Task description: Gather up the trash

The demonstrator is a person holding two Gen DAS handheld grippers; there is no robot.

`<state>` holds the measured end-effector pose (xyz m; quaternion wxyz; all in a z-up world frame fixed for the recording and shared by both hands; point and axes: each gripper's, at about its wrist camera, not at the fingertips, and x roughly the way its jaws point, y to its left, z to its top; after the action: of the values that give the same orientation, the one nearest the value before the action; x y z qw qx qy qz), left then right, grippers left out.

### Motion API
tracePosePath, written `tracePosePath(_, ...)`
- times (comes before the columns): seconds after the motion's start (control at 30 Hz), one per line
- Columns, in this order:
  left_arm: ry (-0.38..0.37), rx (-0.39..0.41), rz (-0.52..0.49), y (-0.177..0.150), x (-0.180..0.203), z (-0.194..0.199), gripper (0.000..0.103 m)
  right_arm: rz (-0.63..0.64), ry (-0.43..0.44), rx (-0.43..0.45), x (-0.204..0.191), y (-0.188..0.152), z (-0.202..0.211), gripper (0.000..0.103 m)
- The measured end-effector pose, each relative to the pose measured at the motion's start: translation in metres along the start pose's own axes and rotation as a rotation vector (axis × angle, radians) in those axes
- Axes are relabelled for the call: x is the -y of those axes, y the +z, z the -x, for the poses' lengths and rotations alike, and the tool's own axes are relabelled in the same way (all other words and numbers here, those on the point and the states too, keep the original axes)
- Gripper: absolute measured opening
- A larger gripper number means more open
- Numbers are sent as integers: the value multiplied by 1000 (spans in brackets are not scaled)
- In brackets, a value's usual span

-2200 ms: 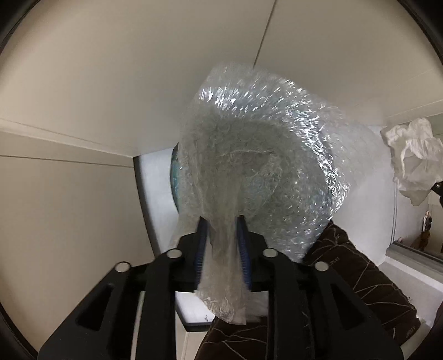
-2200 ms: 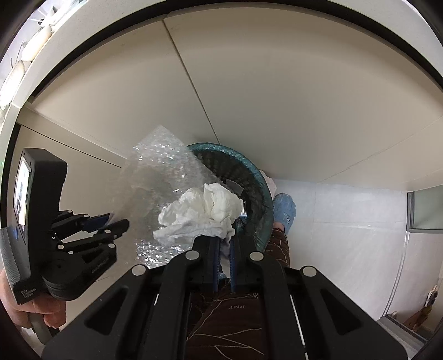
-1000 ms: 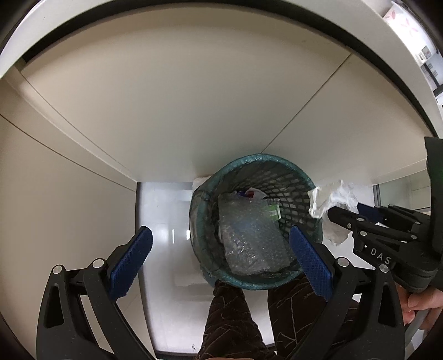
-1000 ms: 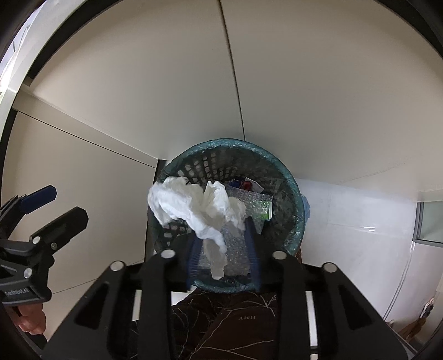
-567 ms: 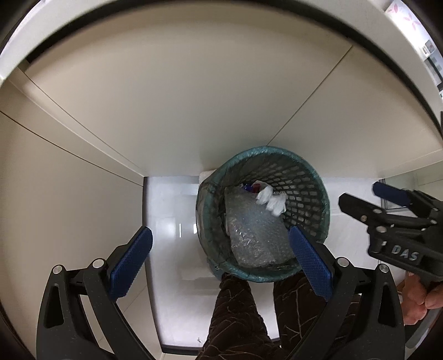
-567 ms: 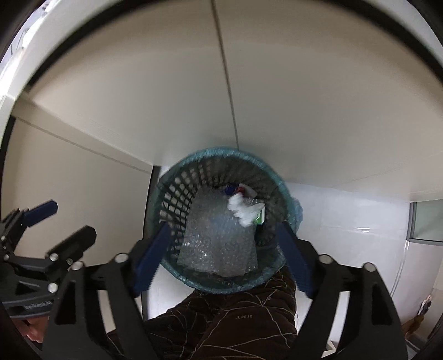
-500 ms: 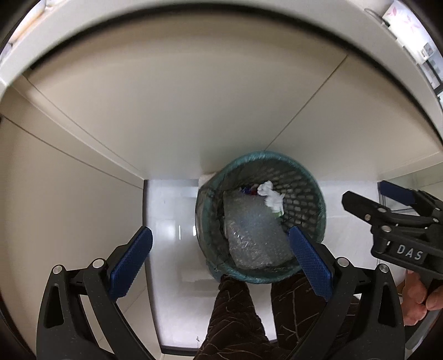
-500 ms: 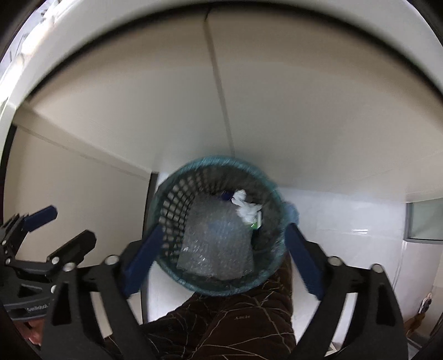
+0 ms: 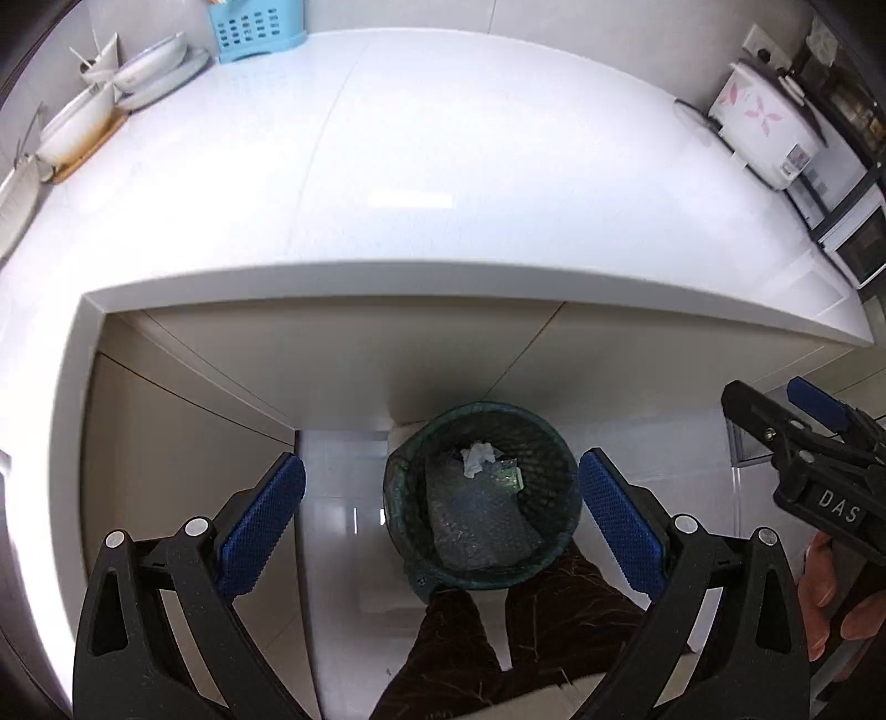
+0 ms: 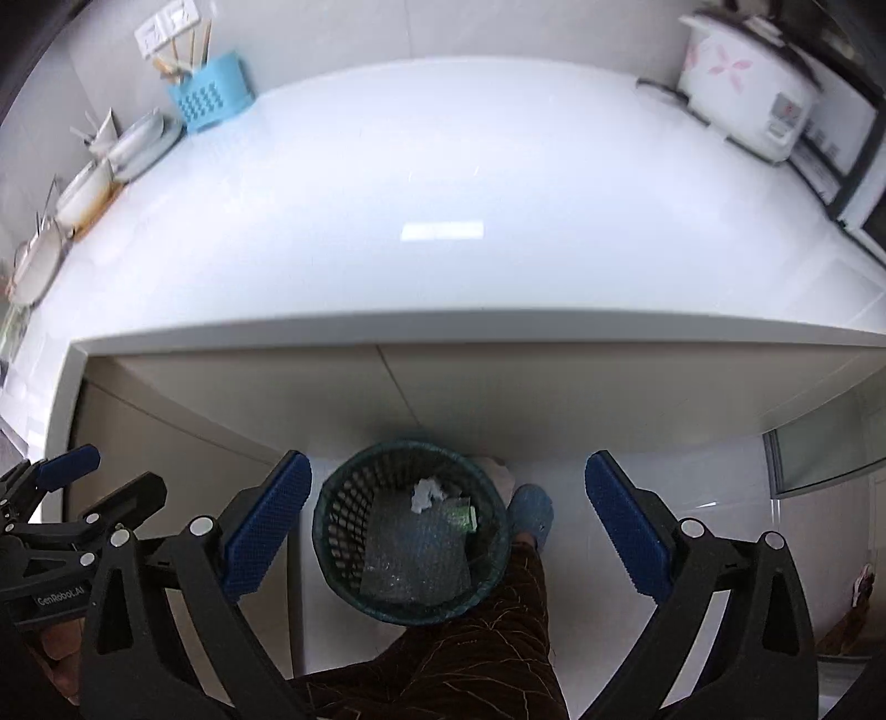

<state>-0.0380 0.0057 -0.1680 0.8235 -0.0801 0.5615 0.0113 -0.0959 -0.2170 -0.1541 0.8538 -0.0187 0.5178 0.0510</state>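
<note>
A dark green mesh bin [image 9: 398, 498] [image 10: 332, 531] stands on the floor below the counter edge. In it lie a sheet of bubble wrap [image 9: 476, 526] [image 10: 415, 554], a crumpled white tissue [image 9: 477, 457] [image 10: 426, 494] and a small green packet [image 9: 512, 479]. My left gripper [image 9: 440, 465] hangs high over the bin, open and empty. Beside it, also well above the bin, my right gripper [image 10: 447, 462] has its jaws opening to full width with nothing between them. Each wrist view catches the other gripper at its edge: the right gripper [image 9: 769, 390], the left gripper [image 10: 116, 473].
The white counter [image 9: 443, 194] carries a rice cooker [image 9: 764, 127] at the right, a blue basket [image 9: 257, 27] and stacked dishes [image 9: 144, 66] at the back left. Beige cabinet fronts [image 9: 332, 354] stand behind the bin. A person's brown trouser legs [image 9: 498, 637] and a blue slipper [image 10: 531, 515] are beside it.
The tissue left the right gripper and fell into the bin as its jaws spread. Both grippers then rose, so the bin looks smaller and the counter top came into view.
</note>
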Motion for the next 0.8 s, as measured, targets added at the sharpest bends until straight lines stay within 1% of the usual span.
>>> tracePosePath(0.1,0,7,6,3,1,21,97,-9,11,21,1,1,21,95)
tracePosePath(0.2,4,25,7,2,1,38,97,-15,44,43,2,0,39,95)
tracePosePath(0.27,23,39,-4,0,6,45,97,-9,26,57,1,-3,49,95)
tracePosePath(0.37,16,46,-8,-2,8,51,97,-12,15,58,-3,-9,57,95)
tracePosePath(0.53,25,40,-17,-9,12,49,97,-13,2,30,-4,-12,55,95)
tracePosePath(0.8,21,37,-41,-14,16,48,97,15,-10,27,-10,-20,55,95)
